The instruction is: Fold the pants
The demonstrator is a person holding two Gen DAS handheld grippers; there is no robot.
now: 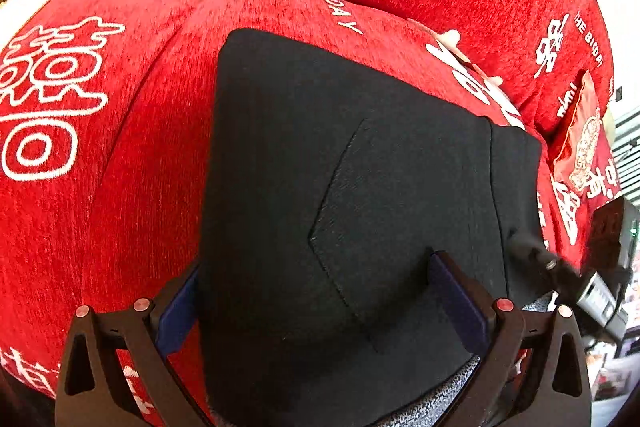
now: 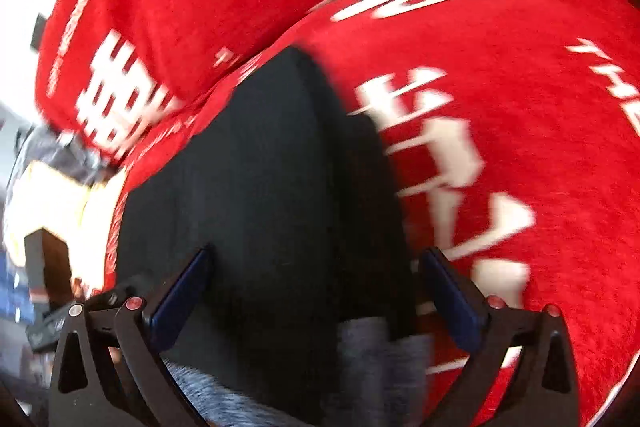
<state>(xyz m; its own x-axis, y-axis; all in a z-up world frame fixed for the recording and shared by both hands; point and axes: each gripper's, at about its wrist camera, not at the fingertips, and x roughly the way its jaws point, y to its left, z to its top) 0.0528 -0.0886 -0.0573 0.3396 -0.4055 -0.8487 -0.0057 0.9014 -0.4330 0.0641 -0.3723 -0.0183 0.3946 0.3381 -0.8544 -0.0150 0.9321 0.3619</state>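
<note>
Left tool [image 1: 316, 301]: jaws spread wide, straddling black pants [image 1: 340, 187], gripping nothing. Pants lie folded flat on red cover with white lettering [image 1: 100, 147]. Right tool [image 2: 316, 291]: jaws also wide over pants [image 2: 260, 187]; view blurred.

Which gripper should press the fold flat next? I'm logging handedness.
Probably left. The left gripper is open over the flat folded black pants in a sharp view; the right gripper, also open, looks motion-blurred.
</note>
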